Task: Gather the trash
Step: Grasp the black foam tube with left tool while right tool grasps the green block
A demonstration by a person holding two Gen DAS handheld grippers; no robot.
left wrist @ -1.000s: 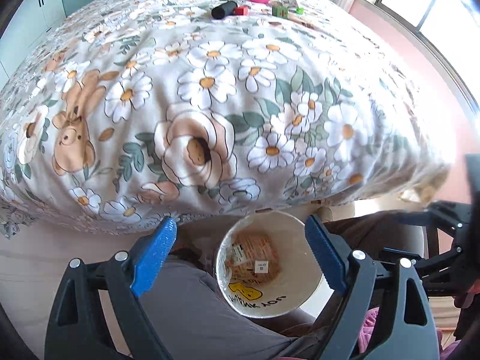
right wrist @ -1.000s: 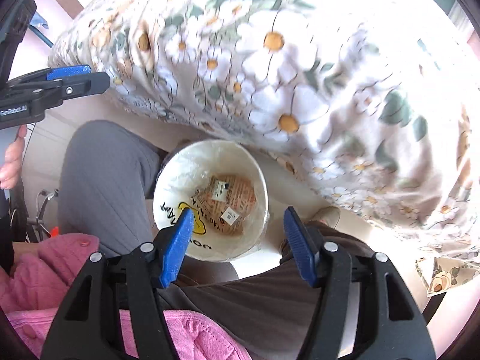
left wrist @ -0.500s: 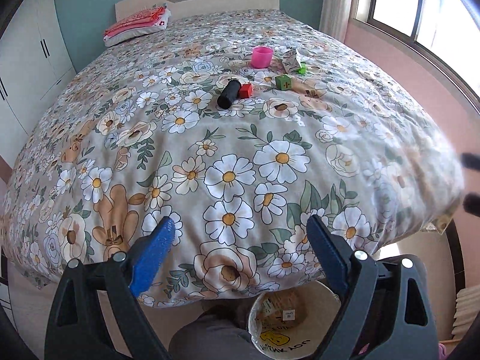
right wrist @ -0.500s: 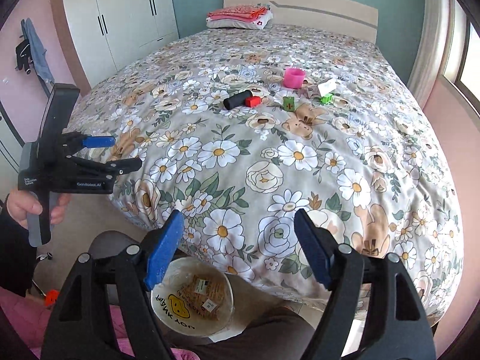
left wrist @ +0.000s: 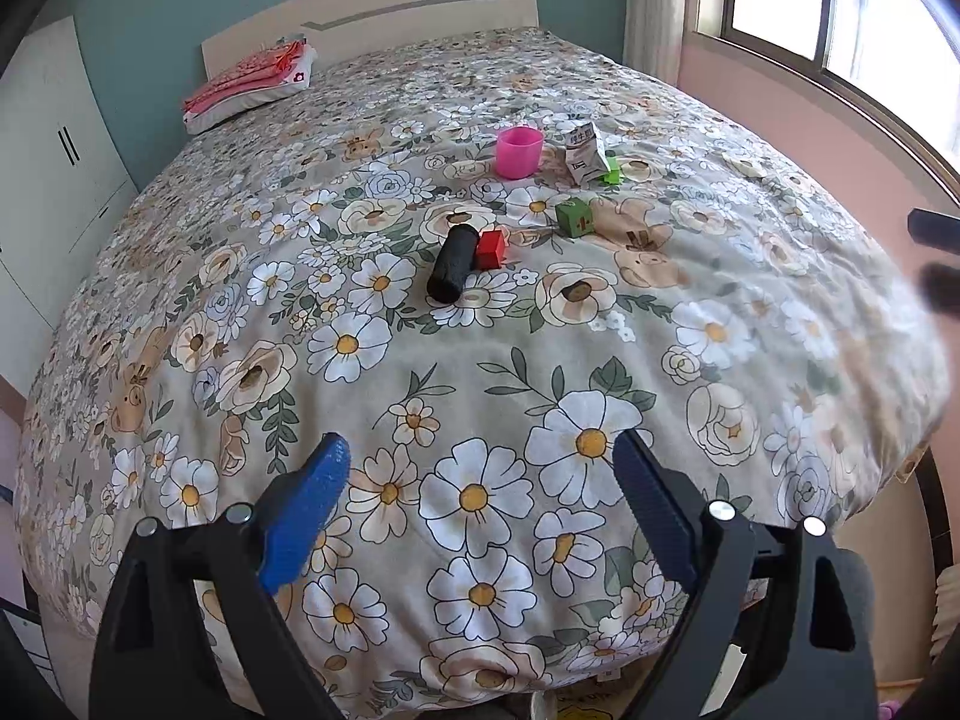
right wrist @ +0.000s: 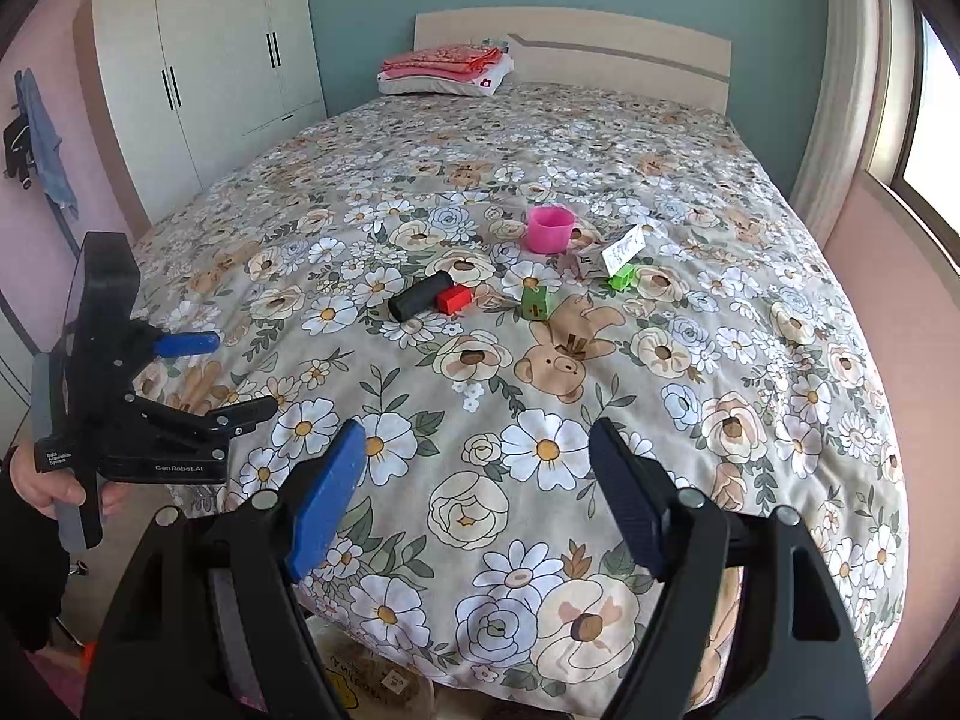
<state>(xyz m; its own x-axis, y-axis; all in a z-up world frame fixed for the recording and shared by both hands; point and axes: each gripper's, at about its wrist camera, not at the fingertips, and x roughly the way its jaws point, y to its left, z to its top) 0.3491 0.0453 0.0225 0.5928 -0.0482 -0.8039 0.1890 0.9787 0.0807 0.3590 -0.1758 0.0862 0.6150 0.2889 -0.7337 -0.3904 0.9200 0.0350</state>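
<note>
I have the left tool (left wrist: 480, 468) and the right tool (right wrist: 477, 450) both spread wide with nothing between the fingers, each poised over the near edge of the bed (right wrist: 750, 360). From the right wrist view, the left tool (right wrist: 240, 378) appears at 9 o'clock, also empty. Outward from the tools, toward 12 o'clock, a cluster of items lies on the flowered cover: a black cylinder (right wrist: 420, 295) touching a red block (right wrist: 454, 299), a green block (right wrist: 534, 302) just beside them, then a pink cup (right wrist: 549, 229) and, at 1 o'clock, a crumpled white carton (right wrist: 612, 257) leaning against a small bright-green block (right wrist: 622, 279). I judge the carton to be the trash item; the blocks, cup and cylinder look like keepers, though I cannot confirm that. The carton should be light, thin-walled and easily crushed, and it sits on soft bedding that will give under pressure. Recommended hold: across its flat faces near the middle, fingers closing gently, avoiding the folded top. A bin (right wrist: 360, 681) with a wrapper inside shows partly at 6 o'clock, below the bed edge.
</note>
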